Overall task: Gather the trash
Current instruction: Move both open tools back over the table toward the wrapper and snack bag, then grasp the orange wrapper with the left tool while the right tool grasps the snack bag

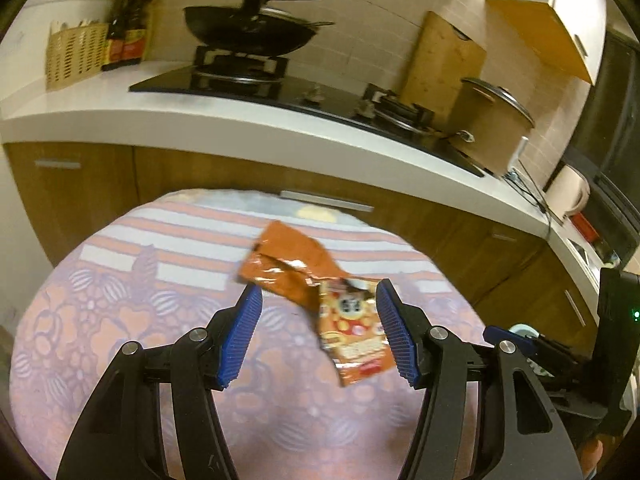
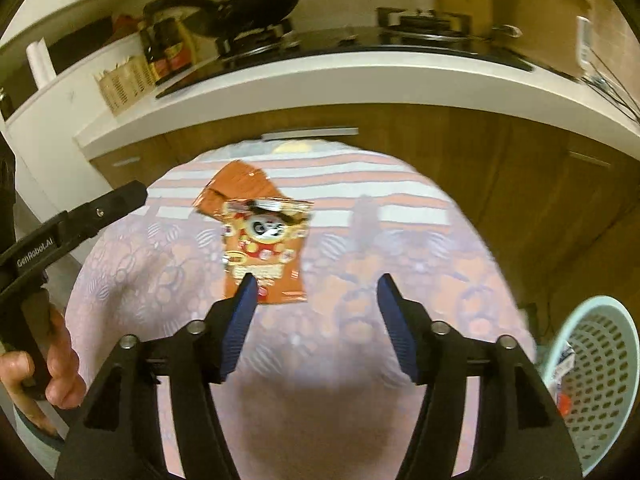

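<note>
Two empty snack wrappers lie overlapping on the round table. One is a plain orange wrapper; the other is a cartoon-printed wrapper. My left gripper hovers open above them, the printed wrapper showing just inside its right finger, with no pad pressing on it. To the right of the wrappers my right gripper is open with nothing between its jaws; its left fingertip overlaps the printed wrapper's near edge in the picture. A pale green mesh basket with some trash in it stands low at the right.
The table wears a floral and striped cloth. Behind it runs a white kitchen counter with a hob, a black wok, sauce bottles, a wicker holder and a large pot. A hand holds the left gripper's handle.
</note>
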